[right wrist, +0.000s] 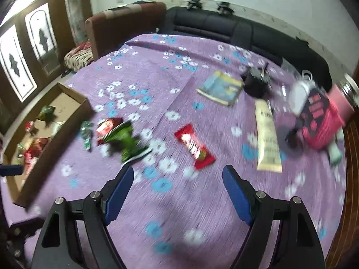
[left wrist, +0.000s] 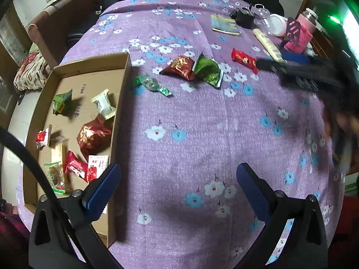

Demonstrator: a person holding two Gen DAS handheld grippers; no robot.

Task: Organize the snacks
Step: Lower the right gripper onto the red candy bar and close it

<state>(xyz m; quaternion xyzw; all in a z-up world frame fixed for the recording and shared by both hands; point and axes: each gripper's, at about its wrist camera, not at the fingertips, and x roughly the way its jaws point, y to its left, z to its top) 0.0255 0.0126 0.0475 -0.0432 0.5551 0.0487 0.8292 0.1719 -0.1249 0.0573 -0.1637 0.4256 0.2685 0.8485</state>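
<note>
A cardboard box (left wrist: 121, 103) at the left holds several wrapped snacks, among them a dark red pouch (left wrist: 93, 134). On the purple flowered cloth lie a small green candy (left wrist: 152, 85), a dark red packet (left wrist: 179, 67), a green packet (left wrist: 207, 69) and a red bar (left wrist: 243, 59). My left gripper (left wrist: 177, 188) is open and empty above the cloth by the box's right wall. My right gripper (right wrist: 178, 192) is open and empty, just short of the red bar (right wrist: 194, 145); it shows blurred at the right of the left wrist view (left wrist: 298, 71). The green packet (right wrist: 128, 140) lies left of it.
At the far right stand a booklet (left wrist: 225, 25), a black pot (left wrist: 245, 18), a cream tube (left wrist: 268, 44), a white lid (left wrist: 278, 23) and a pink bag (left wrist: 300, 35). A black sofa (right wrist: 224, 27) runs behind the table. The box (right wrist: 56, 130) sits at the table's left edge.
</note>
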